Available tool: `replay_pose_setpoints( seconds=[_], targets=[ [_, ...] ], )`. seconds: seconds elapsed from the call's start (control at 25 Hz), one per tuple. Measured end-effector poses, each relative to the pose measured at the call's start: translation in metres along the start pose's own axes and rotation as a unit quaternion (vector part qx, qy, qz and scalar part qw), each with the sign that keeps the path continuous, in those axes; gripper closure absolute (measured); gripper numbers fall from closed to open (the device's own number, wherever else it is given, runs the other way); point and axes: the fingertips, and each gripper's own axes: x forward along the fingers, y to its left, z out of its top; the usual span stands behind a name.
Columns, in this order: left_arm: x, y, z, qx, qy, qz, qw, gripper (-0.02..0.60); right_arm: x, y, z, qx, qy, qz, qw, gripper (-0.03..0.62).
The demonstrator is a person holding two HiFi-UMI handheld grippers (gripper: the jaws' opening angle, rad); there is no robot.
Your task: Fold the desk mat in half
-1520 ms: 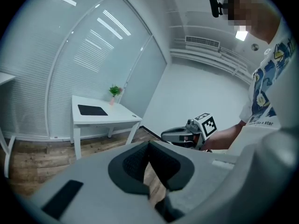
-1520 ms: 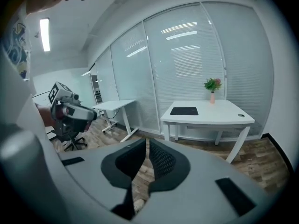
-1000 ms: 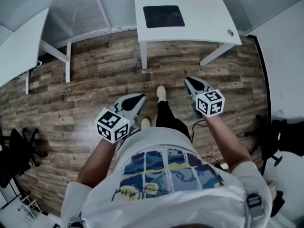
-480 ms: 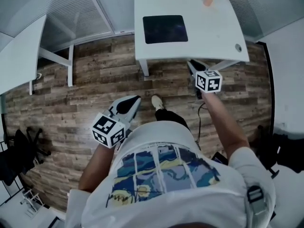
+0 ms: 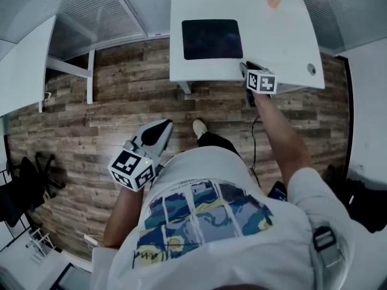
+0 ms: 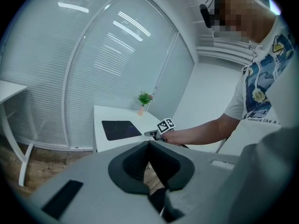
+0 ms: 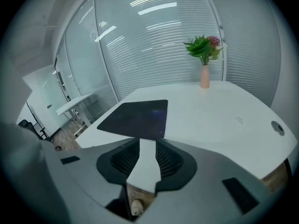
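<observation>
Right gripper [image 7: 147,155]: my jaws are opening, with a clear gap between them and nothing held. They sit at the near edge of the white desk [image 5: 290,41].
Desk mat [image 7: 135,118]: dark, lying flat and unfolded, just ahead of these jaws.
Left gripper [image 6: 149,164]: my jaw tips are together, gripping nothing; the mat is well ahead.

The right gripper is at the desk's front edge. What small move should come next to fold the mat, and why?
Probably move the right gripper forward to the mat's near edge. Its jaws are opening with nothing between them, it is only at the desk's front edge, and the mat lies flat and unfolded further in.
</observation>
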Motion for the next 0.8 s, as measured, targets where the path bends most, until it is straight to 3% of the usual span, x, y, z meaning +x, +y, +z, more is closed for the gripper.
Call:
replay_pose_setpoints(
  seconds=[0.52, 0.8],
  targets=[
    [0.008, 0.025, 0.005, -0.006, -0.003, 0.053, 0.9986, 0.578, 0.051, -0.020, 0.008, -0.001, 0.030, -0.019, 0.999, 0.434],
    [0.003, 0.040, 0.007, -0.022, -0.012, 0.072, 0.9971, 0.578, 0.057, -0.026, 0.008, 0.018, 0.046, -0.048, 0.998, 0.488]
  ],
)
